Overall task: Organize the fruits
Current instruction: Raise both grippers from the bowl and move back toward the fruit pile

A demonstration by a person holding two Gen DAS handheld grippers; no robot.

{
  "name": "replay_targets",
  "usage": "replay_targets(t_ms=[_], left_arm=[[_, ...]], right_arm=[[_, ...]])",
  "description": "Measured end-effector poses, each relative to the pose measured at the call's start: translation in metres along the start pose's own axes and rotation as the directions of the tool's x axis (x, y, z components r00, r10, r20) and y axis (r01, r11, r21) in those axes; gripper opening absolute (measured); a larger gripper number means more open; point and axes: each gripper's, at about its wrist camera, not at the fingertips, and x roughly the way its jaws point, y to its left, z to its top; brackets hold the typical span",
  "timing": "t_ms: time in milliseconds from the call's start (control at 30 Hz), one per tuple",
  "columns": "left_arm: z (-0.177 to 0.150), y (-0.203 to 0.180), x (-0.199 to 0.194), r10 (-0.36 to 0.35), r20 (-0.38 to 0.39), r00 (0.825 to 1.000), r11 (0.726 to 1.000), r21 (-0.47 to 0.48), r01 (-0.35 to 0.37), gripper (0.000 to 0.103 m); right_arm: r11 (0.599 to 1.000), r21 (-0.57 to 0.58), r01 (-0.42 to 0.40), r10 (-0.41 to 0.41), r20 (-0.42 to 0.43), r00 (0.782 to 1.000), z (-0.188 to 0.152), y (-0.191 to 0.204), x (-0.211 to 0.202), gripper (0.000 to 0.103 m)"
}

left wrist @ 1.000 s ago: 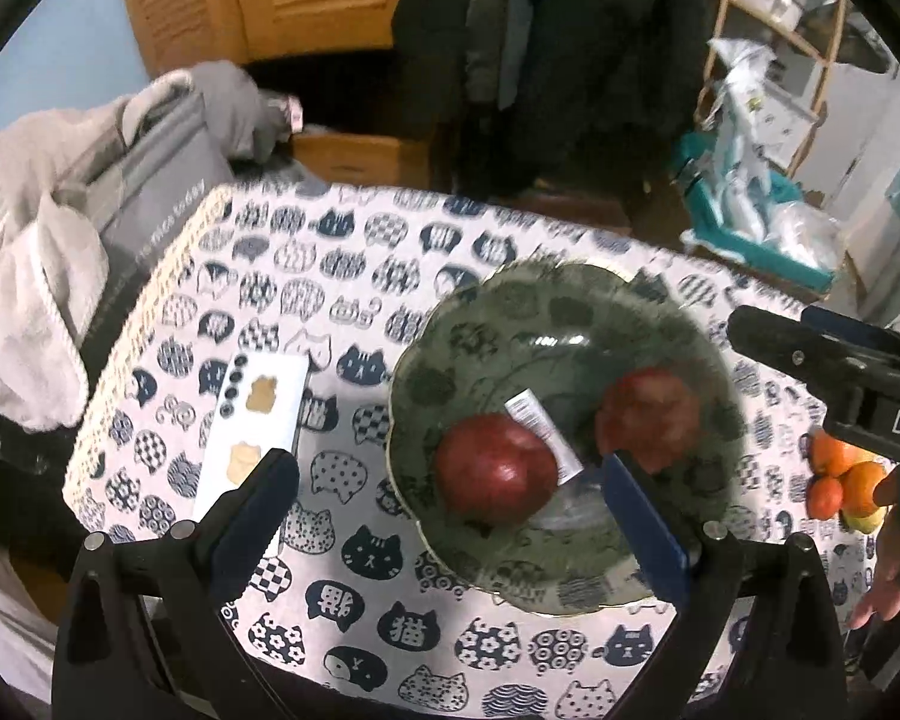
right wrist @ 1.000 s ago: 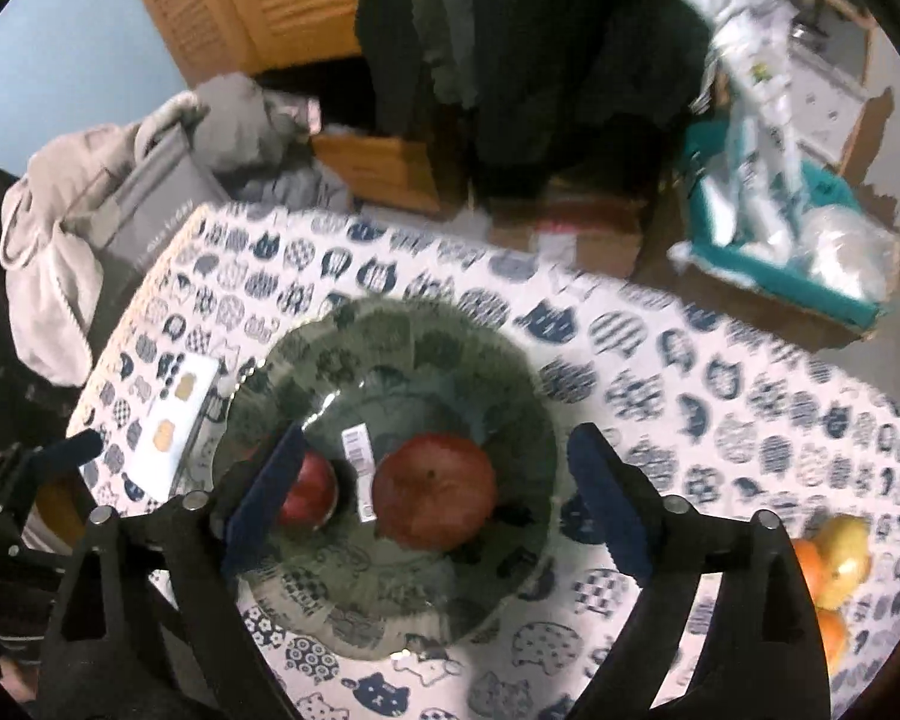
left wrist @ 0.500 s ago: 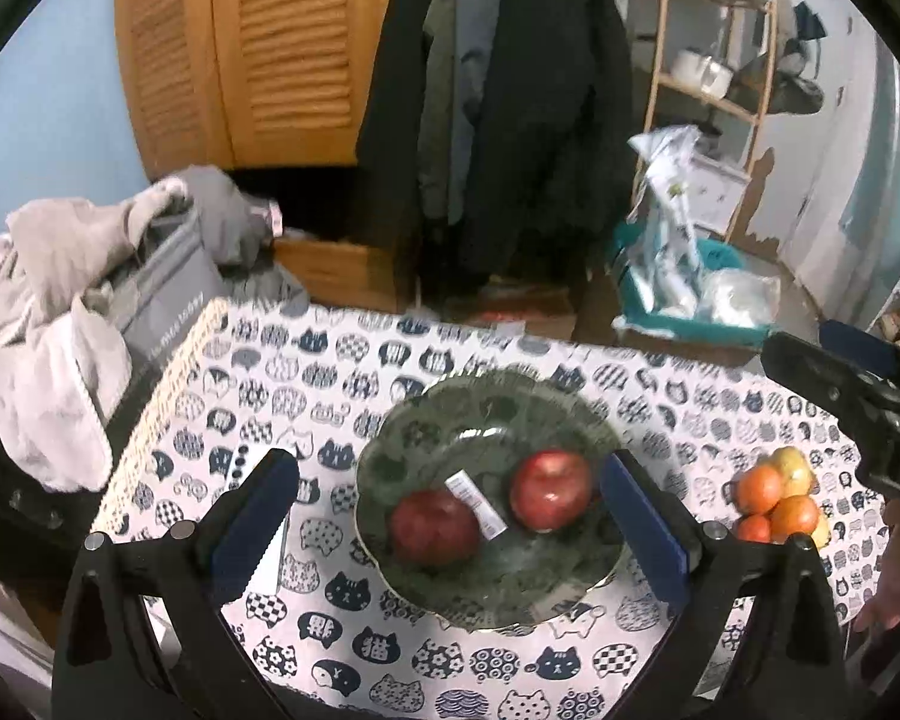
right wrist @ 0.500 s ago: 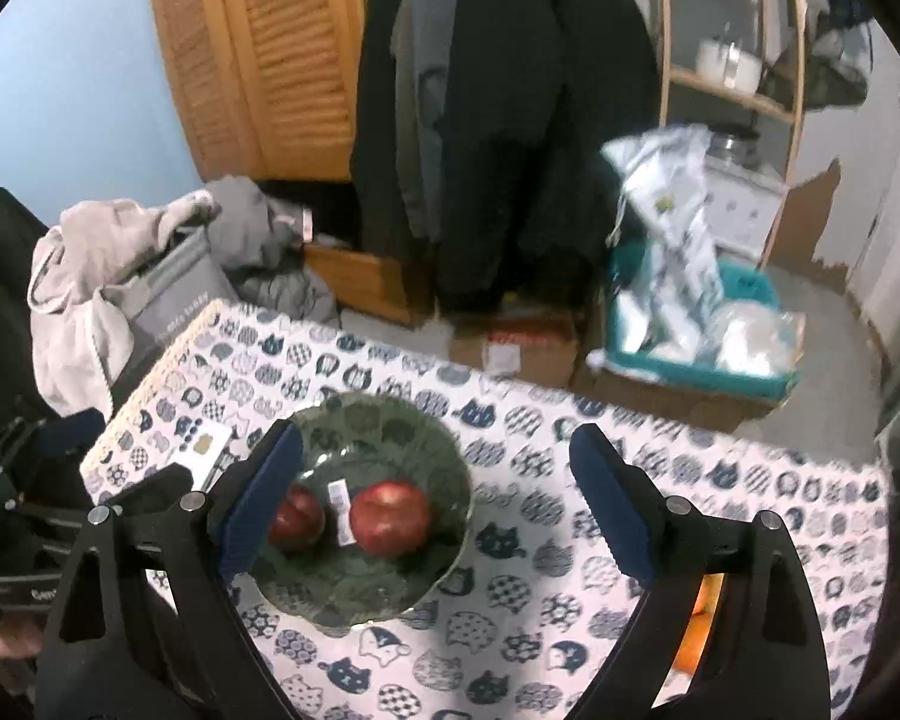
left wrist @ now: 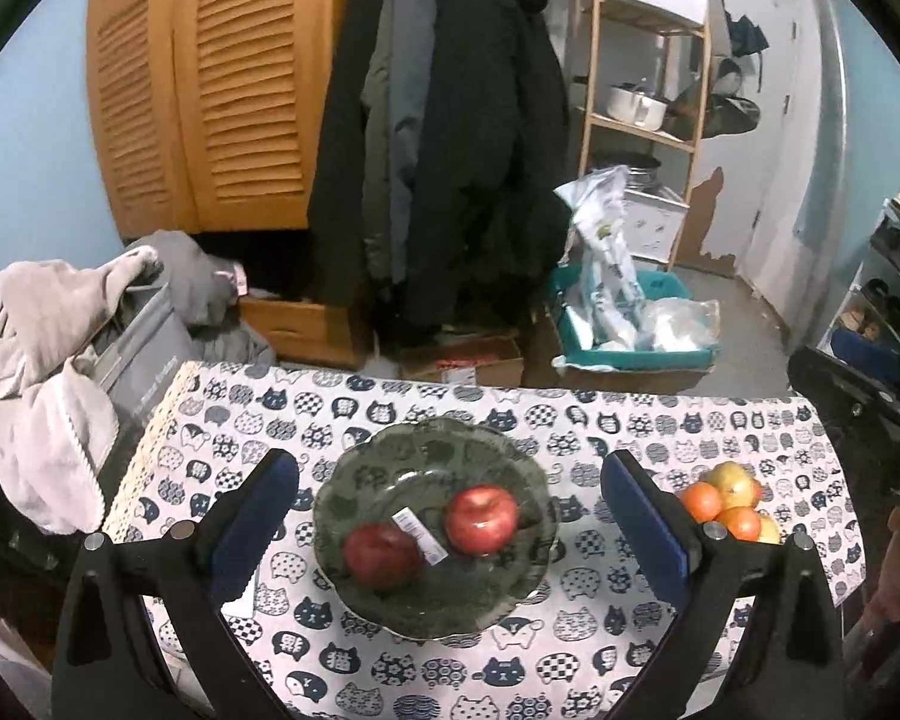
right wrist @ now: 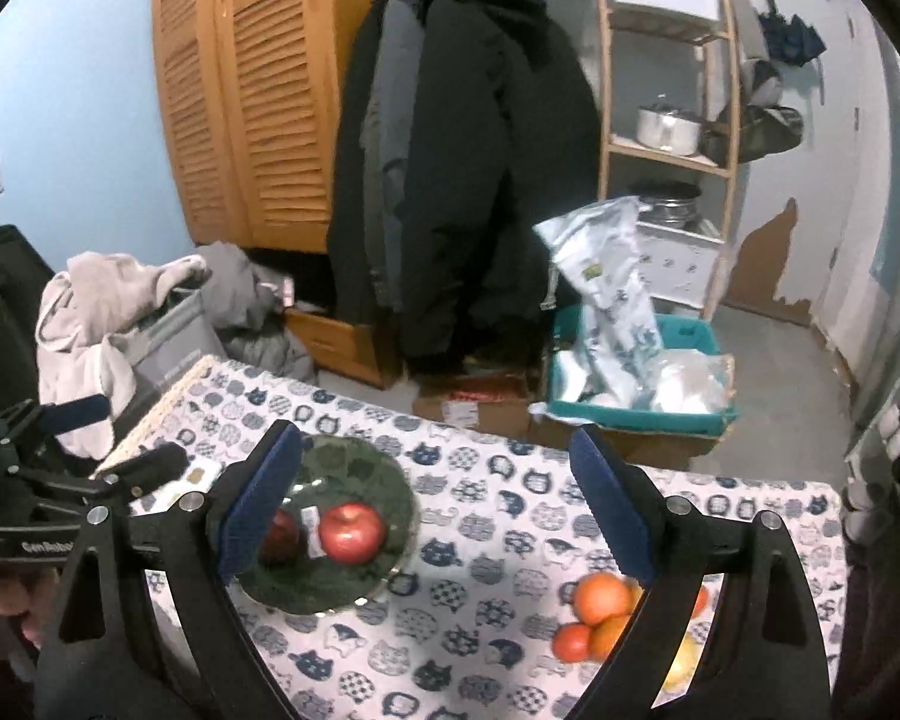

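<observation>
Both claws, left (left wrist: 447,519) and right (right wrist: 435,501), hang spread and empty; the right should drop onto one orange (right wrist: 605,598), pinching gently.

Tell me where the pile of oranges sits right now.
The pile of oranges lies on the cat-print tablecloth near the table's right edge, right of the green plate and apart from it.

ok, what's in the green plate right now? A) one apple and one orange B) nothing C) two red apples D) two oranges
C: the plate holds two red apples with a small white label between them; the oranges sit in a pile on the cloth to its right.
</observation>
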Motion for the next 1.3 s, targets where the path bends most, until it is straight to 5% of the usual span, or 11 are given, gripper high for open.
replay_targets(t_ms=[567,1300], left_arm=[[0.002,-0.084,0.004,-0.106,-0.032,0.994,0.987,0.121,0.109,0.102],[-0.012,-0.187,0.025,-0.199,-0.136,0.970,0.939,0.257,0.229,0.102]], right_arm=[[0.984,0.114,0.136,-0.138,0.010,0.990,-0.024,-0.089,-0.060,0.091],[0.929,0.222,0.295,-0.284,-0.083,0.955,-0.075,-0.176,-0.086,0.091]])
